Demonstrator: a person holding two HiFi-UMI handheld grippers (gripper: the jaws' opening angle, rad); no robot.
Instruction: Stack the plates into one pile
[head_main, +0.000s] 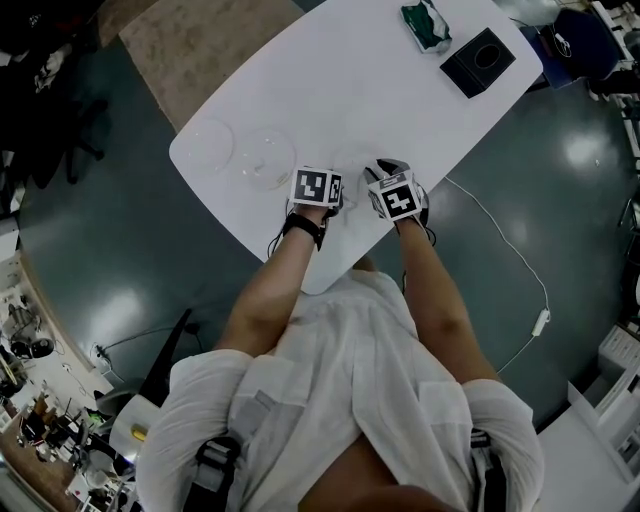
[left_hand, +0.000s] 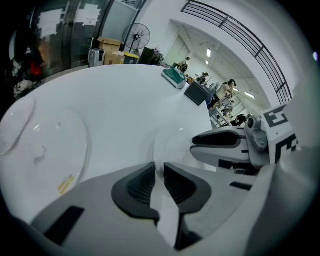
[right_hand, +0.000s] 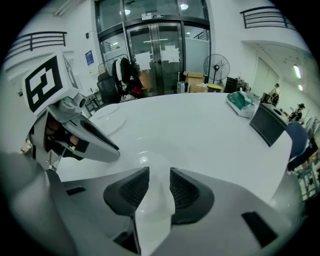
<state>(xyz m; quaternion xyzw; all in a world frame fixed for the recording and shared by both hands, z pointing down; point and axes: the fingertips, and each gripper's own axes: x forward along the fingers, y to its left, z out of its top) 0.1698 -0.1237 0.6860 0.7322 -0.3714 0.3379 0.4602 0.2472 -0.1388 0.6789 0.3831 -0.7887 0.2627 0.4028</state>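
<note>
Two clear plates lie on the white table (head_main: 380, 90) at its left end, one (head_main: 205, 142) beside the other (head_main: 266, 158). A third clear plate (left_hand: 176, 142) lies between my two grippers near the table's front edge. My left gripper (left_hand: 159, 167) stands at that plate's left rim, its jaws nearly together with the thin rim pinched between the pads. My right gripper (right_hand: 159, 172) is at the plate's (right_hand: 145, 162) right rim, jaws apart with the rim in the gap and the pads clear of it. In the head view the left gripper (head_main: 322, 186) and right gripper (head_main: 393, 192) sit side by side.
A green packet (head_main: 425, 25) and a black box (head_main: 478, 62) lie at the table's far right end. A white cable (head_main: 505, 245) trails over the dark floor to the right. The nearest clear plate (left_hand: 55, 145) carries a yellow sticker.
</note>
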